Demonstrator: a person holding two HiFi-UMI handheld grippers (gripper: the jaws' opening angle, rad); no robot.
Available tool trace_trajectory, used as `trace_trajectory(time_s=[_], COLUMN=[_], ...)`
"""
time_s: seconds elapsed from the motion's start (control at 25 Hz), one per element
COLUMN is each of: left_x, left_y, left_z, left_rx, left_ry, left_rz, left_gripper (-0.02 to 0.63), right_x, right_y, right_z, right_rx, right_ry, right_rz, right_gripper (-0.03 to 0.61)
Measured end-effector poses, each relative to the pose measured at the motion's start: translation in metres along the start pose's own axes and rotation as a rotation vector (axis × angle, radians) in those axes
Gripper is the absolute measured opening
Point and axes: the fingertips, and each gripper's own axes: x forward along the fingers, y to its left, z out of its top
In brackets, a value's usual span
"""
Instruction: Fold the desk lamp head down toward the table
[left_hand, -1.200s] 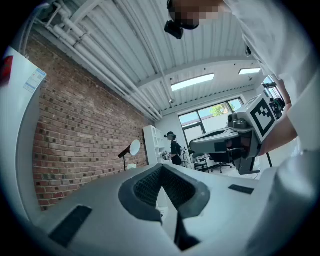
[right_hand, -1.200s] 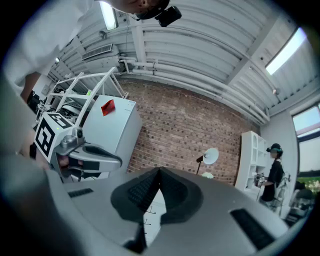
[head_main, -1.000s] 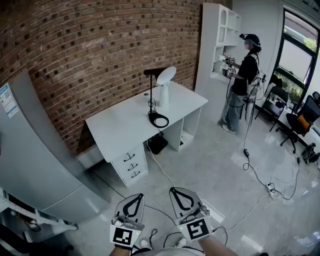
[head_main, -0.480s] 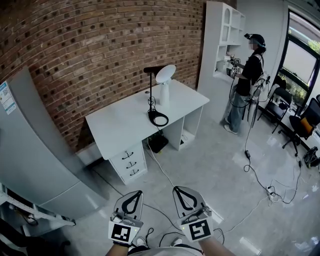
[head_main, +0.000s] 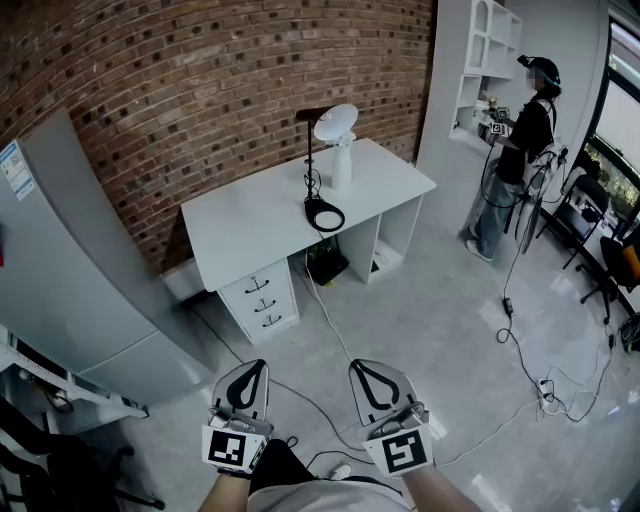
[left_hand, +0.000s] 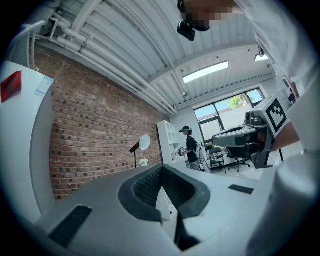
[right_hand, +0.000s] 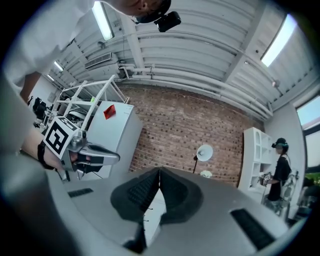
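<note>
The desk lamp (head_main: 309, 165) is seen standing on the white desk (head_main: 240, 230), toward the desk's back edge, where the brick wall (head_main: 200, 80) rises. Its thin black pole is set upright over a ring base, and its dark head is carried level at the top, well above the desk top. A white round-headed stand (head_main: 338, 140) is placed just beside it on the desk. Drawers (head_main: 258, 300) are fitted under the desk's left end. Both grippers are held low over the floor, well apart from the desk and in front of it. The left gripper (head_main: 255, 366) is shown with its jaws brought together on nothing. The right gripper (head_main: 358, 365) is likewise closed and empty. A person (head_main: 520, 150) is seen well to the right of the desk, at a white shelf unit (head_main: 480, 60).
</note>
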Motion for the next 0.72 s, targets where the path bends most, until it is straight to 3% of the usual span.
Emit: trace_trajectory(time_s=[0.36, 0.72], left_x=[0.040, 0.155], left_y=[0.024, 0.104], left_z=[-0.021, -0.036], left_rx=[-0.009, -0.034], left_ry=[0.002, -0.039], left_rz=[-0.011, -0.127], left_gripper=[0.008, 0.008], right_x=[0.044, 0.176], right_y=[-0.013, -0.056], right_z=[-0.019, -0.030], right_rx=[-0.019, -0.029], right_ry=[0.000, 0.036], right_rz=[0.005, -0.076], right_gripper=[0.018, 0.018])
